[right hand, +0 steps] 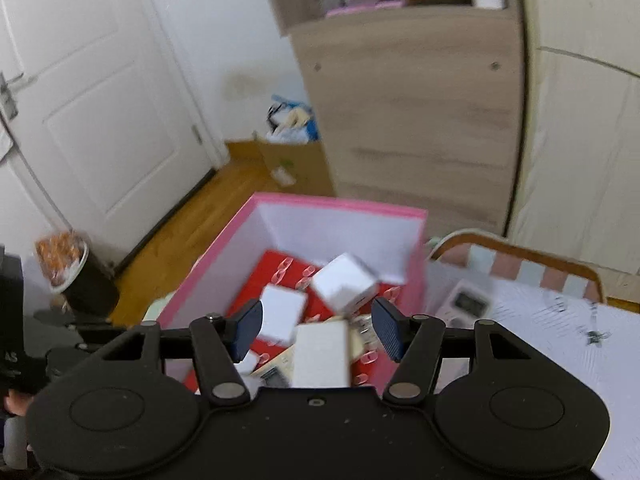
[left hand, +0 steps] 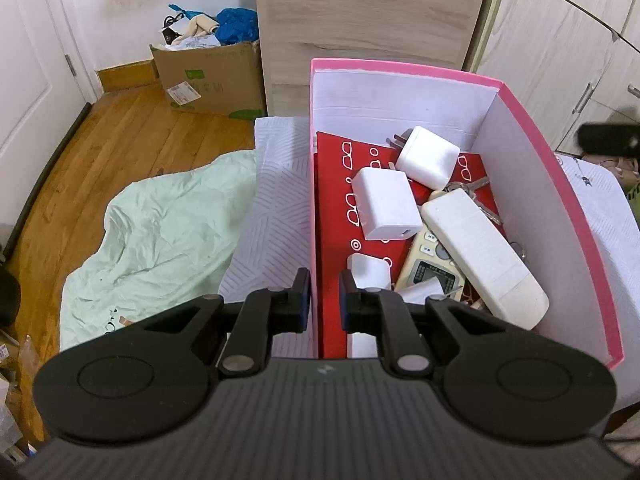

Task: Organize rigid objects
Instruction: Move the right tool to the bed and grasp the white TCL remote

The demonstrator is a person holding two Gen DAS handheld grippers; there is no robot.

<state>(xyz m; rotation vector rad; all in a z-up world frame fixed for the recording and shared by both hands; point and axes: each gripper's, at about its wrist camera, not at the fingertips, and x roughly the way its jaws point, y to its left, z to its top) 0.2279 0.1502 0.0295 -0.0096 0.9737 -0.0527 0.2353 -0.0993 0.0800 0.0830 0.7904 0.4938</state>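
1. Right now your left claw straddles the near left wall of the pink box, its jaws nearly closed with only a narrow gap, one finger outside the wall and one inside. It looks set to steady the box, though you cannot tell from this view whether the pads actually press the wall.
2. Your right claw hangs above the box with its jaws wide apart and nothing between them. That view is blurred, so treat fine detail there as uncertain.
3. To do this step well, judge the box as light card: keep the left grip gentle and level so the wall does not buckle or tip the contents.
4. For the next pick, look toward 2 o'clock in the right wrist view, where a small white timer-like device lies on the patterned tabletop just outside the box. Approach it flat and square, since a smooth casing probably slips if pinched at a corner.
5. Inside the box, a red patterned case lies on the bottom. On it, at 12 o'clock, a white plug adapter leans against a second white charger.
6. Toward 3 o'clock, a long white remote rests across a cream remote with buttons, with keys partly hidden beneath.
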